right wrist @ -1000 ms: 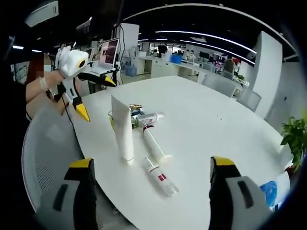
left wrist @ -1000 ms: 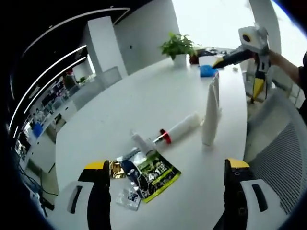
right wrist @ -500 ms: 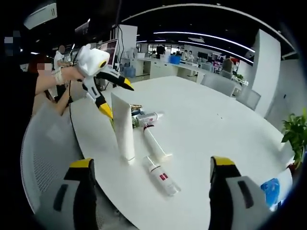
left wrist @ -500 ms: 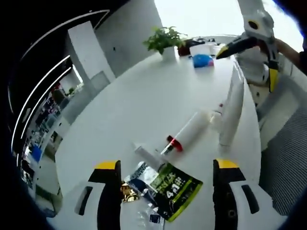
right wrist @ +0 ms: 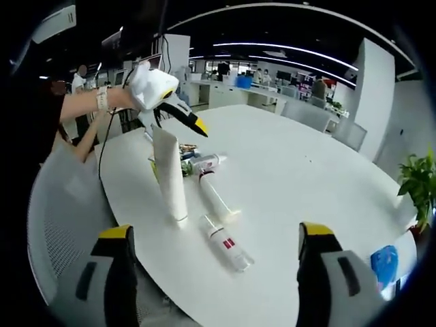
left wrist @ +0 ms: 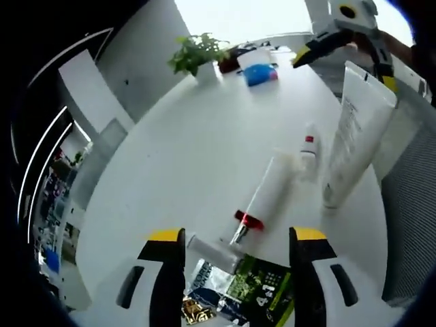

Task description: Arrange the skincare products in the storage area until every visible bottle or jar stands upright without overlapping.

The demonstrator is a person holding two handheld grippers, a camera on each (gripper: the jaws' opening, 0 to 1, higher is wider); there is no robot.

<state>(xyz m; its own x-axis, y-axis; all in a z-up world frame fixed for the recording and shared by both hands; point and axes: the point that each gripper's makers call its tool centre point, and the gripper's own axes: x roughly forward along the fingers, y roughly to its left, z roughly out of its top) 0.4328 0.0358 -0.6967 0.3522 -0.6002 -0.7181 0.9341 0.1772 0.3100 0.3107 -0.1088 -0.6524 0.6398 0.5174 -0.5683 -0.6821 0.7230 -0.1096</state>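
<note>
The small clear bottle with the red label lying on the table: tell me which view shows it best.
The right gripper view: the bottle lies close, seen whole along its side, cap to base. In the left gripper view it is small, foreshortened and blurred beside the upright white tube.

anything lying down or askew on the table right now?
Yes. Only the tall white tube stands upright. A white bottle with a red collar and a small clear bottle lie flat beside it. Sachets lie loose near the left gripper.

Left gripper (left wrist: 235, 255): jaws spread wide, nothing between them. In the right gripper view it sits at 10 o'clock, held by a hand (right wrist: 119, 97), forearm reaching in. Right gripper (right wrist: 211, 262): jaws wide apart, nothing held.
</note>
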